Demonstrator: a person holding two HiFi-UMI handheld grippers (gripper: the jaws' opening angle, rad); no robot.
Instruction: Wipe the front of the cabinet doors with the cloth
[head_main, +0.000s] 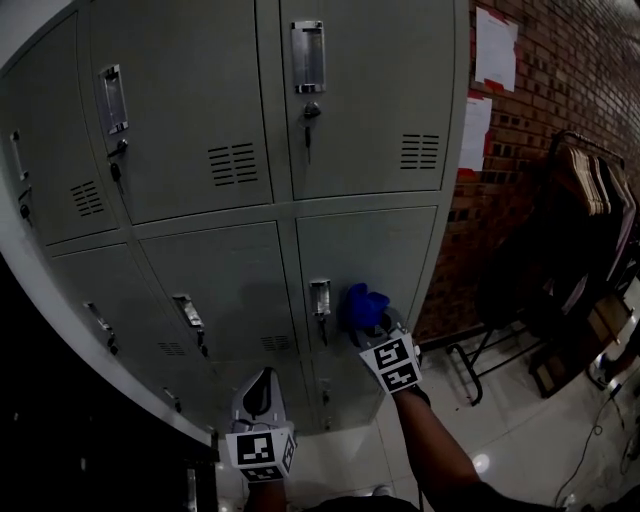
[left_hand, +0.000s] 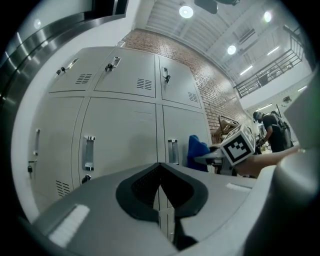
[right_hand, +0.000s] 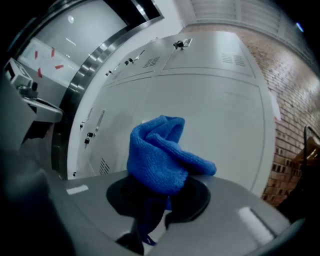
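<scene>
Blue cloth (right_hand: 160, 155), bunched, is clamped between the 2 jaws of the right gripper (right_hand: 155, 202), with its bulk standing above the pads. In the head view the cloth (head_main: 365, 303) sits at the front of the lower right cabinet door (head_main: 375, 245), just right of that door's handle (head_main: 320, 298); contact cannot be confirmed. Left gripper (left_hand: 160, 195) is lower and to the left, jaws pressed together with nothing between them, pointed at the grey cabinet doors. Brick wall (head_main: 560, 90) and a clothes rack (head_main: 590, 185) stand to the right.

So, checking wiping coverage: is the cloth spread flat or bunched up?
Bunched: the blue cloth sticks up crumpled from the right gripper, clamped on it.
</scene>
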